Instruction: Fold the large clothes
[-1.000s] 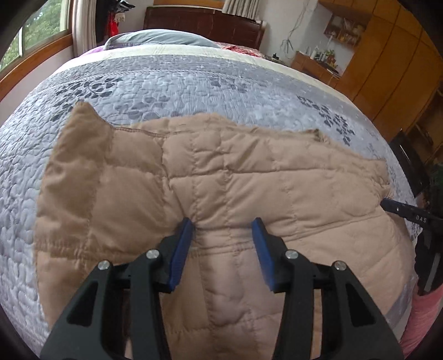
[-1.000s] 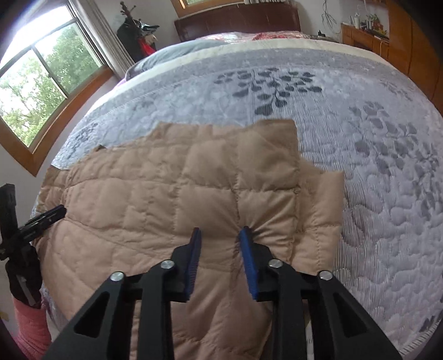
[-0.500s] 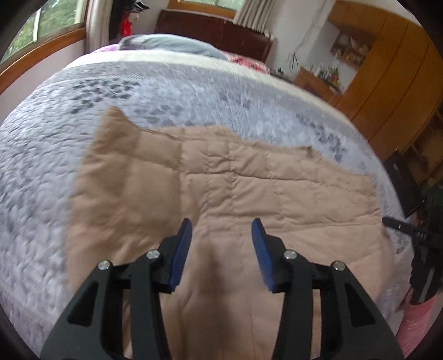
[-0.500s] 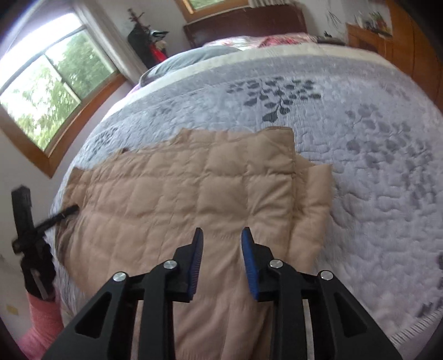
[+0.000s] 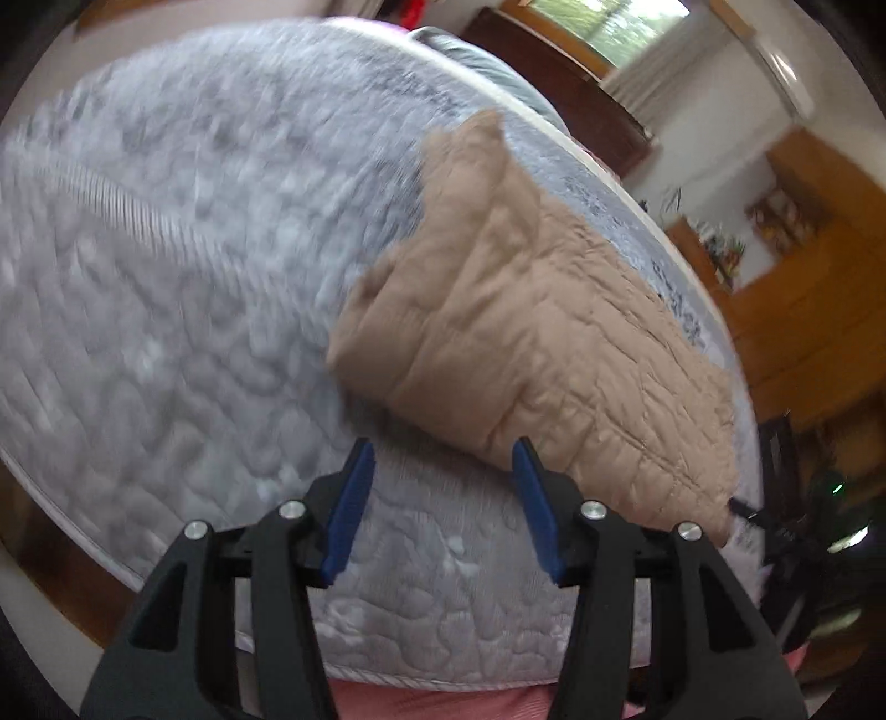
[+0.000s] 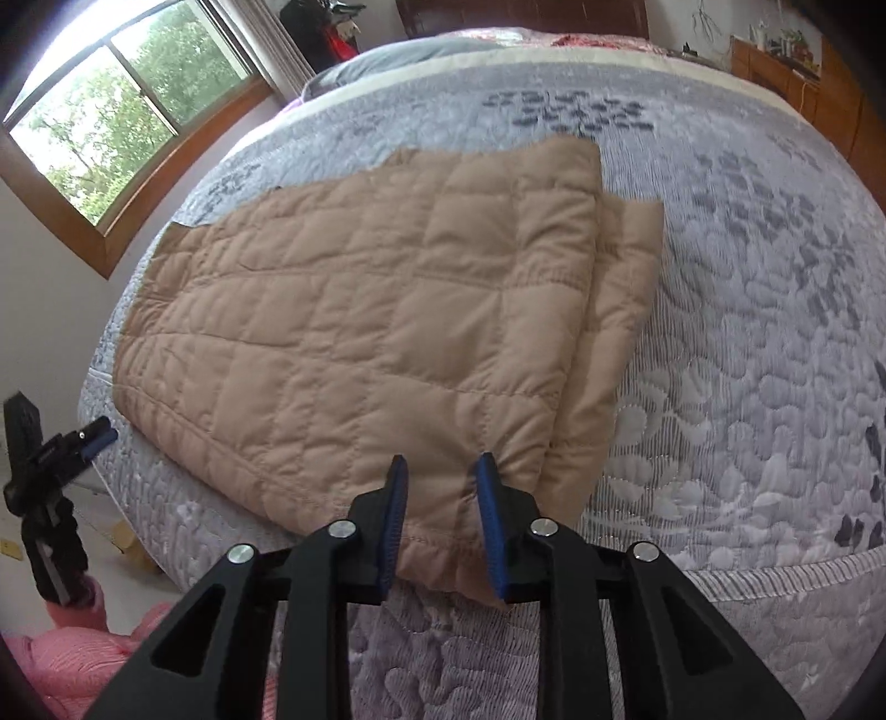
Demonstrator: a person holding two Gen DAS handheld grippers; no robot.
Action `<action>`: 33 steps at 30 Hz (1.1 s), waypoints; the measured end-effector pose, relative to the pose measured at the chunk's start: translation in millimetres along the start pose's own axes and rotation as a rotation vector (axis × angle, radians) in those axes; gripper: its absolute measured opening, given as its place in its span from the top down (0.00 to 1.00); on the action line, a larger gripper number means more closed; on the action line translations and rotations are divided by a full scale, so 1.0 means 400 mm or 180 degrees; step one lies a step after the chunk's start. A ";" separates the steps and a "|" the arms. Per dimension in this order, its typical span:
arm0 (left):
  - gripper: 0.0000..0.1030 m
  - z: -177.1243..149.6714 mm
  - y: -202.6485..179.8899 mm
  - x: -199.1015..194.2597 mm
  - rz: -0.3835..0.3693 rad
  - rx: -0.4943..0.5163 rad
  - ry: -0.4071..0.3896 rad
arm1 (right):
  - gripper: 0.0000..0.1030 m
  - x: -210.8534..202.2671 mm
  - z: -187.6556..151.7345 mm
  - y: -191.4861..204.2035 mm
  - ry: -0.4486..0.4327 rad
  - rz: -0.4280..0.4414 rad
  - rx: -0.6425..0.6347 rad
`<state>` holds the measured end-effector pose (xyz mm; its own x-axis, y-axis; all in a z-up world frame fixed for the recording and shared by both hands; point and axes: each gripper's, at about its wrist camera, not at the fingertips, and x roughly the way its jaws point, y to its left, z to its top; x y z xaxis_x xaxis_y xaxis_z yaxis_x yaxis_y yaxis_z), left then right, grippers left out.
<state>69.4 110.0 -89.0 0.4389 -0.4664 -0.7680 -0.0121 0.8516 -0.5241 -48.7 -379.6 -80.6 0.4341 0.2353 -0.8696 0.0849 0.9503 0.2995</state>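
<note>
A tan quilted jacket [image 6: 376, 332] lies folded on the grey quilted bedspread [image 6: 747, 360]; it also shows in the left wrist view [image 5: 542, 332]. My right gripper [image 6: 440, 471] is open, its blue pads on either side of the jacket's near hem without pinching it. My left gripper [image 5: 440, 448] is open and empty, over the bare bedspread [image 5: 166, 332] just left of the jacket's near corner. The left gripper also shows at the far left of the right wrist view [image 6: 61, 448], beside the bed edge.
The bed's near edge [image 5: 387, 673] runs below the left gripper. A window [image 6: 111, 111] is at the left, wooden cabinets [image 5: 803, 310] at the right, a dark headboard [image 6: 520, 11] and pillows at the far end. Pink fabric [image 6: 72, 653] lies low by the bed.
Both grippers pulled back toward the bed's near edge. The left gripper swung left off the jacket onto bare bedspread. The right gripper now straddles the jacket's near hem.
</note>
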 end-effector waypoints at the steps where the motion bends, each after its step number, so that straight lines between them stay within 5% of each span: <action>1: 0.50 -0.003 0.010 0.007 -0.0030 -0.0065 0.0005 | 0.78 0.010 -0.001 -0.007 0.0018 0.0014 0.0015; 16: 0.45 0.051 0.089 0.080 -0.0558 -0.0955 -0.0377 | 0.85 0.050 -0.008 -0.049 0.0082 0.0195 0.0157; 24: 0.79 0.039 0.122 0.096 -0.0492 -0.1109 -0.0387 | 0.86 0.053 -0.005 -0.052 0.0097 0.0196 0.0159; 29: 0.87 0.034 0.149 0.101 -0.0568 -0.1211 -0.0331 | 0.86 0.058 -0.006 -0.050 0.0087 0.0202 0.0168; 33: 0.94 0.037 0.089 0.044 -0.0476 -0.0734 -0.0635 | 0.86 0.054 -0.007 -0.056 0.0084 0.0244 0.0235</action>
<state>90.0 135.8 -115.9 0.6181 -0.5065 -0.6012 -0.1273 0.6902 -0.7124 -43.6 -395.4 -107.3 0.4180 0.3128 -0.8529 0.1188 0.9120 0.3927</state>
